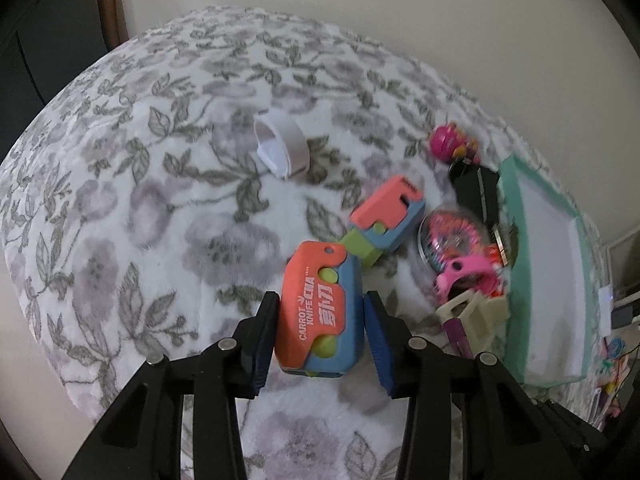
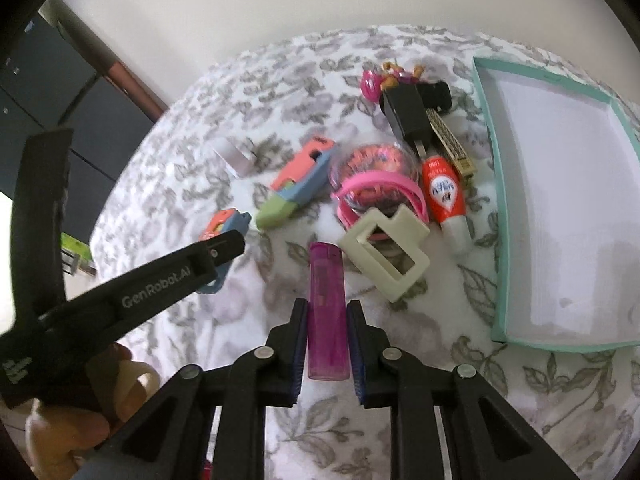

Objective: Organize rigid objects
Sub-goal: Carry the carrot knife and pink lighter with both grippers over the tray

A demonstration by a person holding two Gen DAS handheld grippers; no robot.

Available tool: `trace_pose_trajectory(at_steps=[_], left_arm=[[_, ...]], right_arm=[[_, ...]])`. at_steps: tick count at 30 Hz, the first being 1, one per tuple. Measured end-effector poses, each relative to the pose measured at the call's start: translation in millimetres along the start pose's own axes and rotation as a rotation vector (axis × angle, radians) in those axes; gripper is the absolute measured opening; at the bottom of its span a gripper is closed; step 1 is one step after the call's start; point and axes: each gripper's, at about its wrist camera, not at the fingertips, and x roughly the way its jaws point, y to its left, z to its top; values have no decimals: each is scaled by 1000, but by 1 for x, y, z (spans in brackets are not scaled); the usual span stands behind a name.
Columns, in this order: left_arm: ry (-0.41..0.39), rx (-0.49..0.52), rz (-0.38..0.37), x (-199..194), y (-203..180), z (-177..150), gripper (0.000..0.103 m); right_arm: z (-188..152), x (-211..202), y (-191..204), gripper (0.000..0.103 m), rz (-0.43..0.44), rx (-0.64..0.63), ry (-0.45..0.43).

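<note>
My right gripper (image 2: 326, 344) clamps purple lighter (image 2: 326, 312), long axis pointing far. My left gripper (image 1: 320, 332) grips carrot knife toy (image 1: 318, 312), lengthwise near-to-far.

A plain off-white wall (image 1: 400, 8) runs along the far side, evenly and softly lit, with no window in sight. In front of it spreads a fleecy white blanket (image 1: 140, 208) printed with grey flowers and olive leaves, filling most of both views. At the far left stands a dark cabinet (image 2: 52, 92) with flat doors, edged by a reddish-brown wooden post (image 2: 132, 80). In the left wrist view, the low right corner holds blurred clutter (image 1: 612, 356) beyond the blanket's edge, too small to make out.
</note>
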Motion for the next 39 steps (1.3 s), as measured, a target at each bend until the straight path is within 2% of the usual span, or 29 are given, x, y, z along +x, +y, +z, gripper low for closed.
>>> trace_pose_trajectory(at_steps=[9,15,18,21,26,34,39], left_arm=[[-88,-31,-69,-31,-5,7,44],[-185,-25,-153,-72,-32,26,44],[-220,13,-193,-86,-63,37,44],[-219,43,-247,-89,-100,44,44],[-215,91,-328,-79,-155,48,44],[-204,181,-312,-47,-205,52,44],[-175,208,-294,-14,-224,54,44]], right_arm=[[15,-36,3,20,63,37,-118],[33,-95,-2,20,83,39,-280],[45,-126,-11,20,45,42,-354],[59,-151,-27,20,-12,75,-420],[73,-169,-47,20,-126,72,-497],[88,-177,-103,20,-244,142,-531],[96,-177,-146,20,-275,224,-539]])
